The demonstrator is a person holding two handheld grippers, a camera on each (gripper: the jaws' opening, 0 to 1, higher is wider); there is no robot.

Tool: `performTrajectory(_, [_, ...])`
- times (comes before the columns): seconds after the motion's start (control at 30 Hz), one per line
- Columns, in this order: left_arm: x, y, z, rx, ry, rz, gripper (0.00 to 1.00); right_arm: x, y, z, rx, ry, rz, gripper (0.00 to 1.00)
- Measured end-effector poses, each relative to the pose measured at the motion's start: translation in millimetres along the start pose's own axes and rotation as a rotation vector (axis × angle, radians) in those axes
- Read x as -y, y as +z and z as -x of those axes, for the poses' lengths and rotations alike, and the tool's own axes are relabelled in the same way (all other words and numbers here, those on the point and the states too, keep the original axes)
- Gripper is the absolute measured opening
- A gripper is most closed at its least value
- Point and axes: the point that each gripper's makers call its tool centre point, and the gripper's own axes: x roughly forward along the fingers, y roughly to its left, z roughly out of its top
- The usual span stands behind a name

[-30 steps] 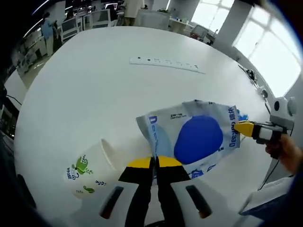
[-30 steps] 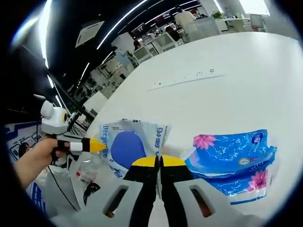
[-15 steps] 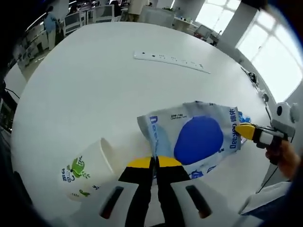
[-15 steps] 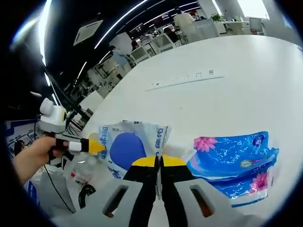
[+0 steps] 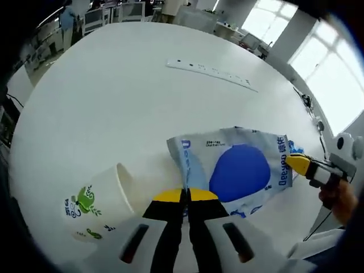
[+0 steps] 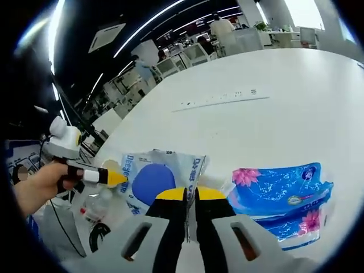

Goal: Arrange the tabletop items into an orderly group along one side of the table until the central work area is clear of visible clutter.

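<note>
White round table (image 5: 114,91) in an open-plan office, with desks and chairs in the background and bright windows on one side. Left gripper view: the left hand-held gripper (image 5: 185,196), jaws closed, pinches the near edge of a white-and-blue plastic pouch (image 5: 239,168) lying at the table's near side. The right hand-held gripper (image 5: 297,162) clamps the pouch's opposite edge, a hand (image 5: 340,200) behind it. A paper cup with green print (image 5: 96,202) lies on its side just beside the pouch. A white power strip (image 5: 211,74) sits well apart across the table. Right gripper view: the right hand-held gripper's closed jaws grip the pouch; a blue floral tissue pack (image 6: 281,193) lies just beside the pouch, near the table edge.
</note>
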Motion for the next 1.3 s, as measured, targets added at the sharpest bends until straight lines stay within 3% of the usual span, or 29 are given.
performTrajectory(0.23, [-4.0,3.0,-1,0.026,0.004,0.04,0.0,-2,2.0,0,0.014,0.002,0.047,0.1])
performTrajectory(0.37, [-4.1,5.1,-4,0.07,-0.011,0.135,0.0,-3,2.5,0,0.016,0.01,0.056,0.11])
performTrajectory(0.57, [-3.0,5.5,-5,0.074,-0.01,0.13,0.0,-5,0.4,4,0.011,0.014,0.081,0.13])
performTrajectory(0.9, [-1.7,6.1,-7,0.056,-0.026,0.055,0.0,-18,12.5,27,0.076,0.066,0.098,0.17])
performTrajectory(1.1, [0.0,10.9,-8,0.093,-0.01,-0.064,0.03,-20,10.9,44,0.094,0.089,0.116,0.19])
performTrajectory(1.2, [0.3,14.8,-7,0.116,0.005,-0.089,0.11,-19,9.6,49,0.099,0.104,0.115,0.2])
performTrajectory(1.3, [0.4,23.1,-4,0.168,0.027,-0.118,0.3,-15,6.7,53,0.1,0.102,0.101,0.22])
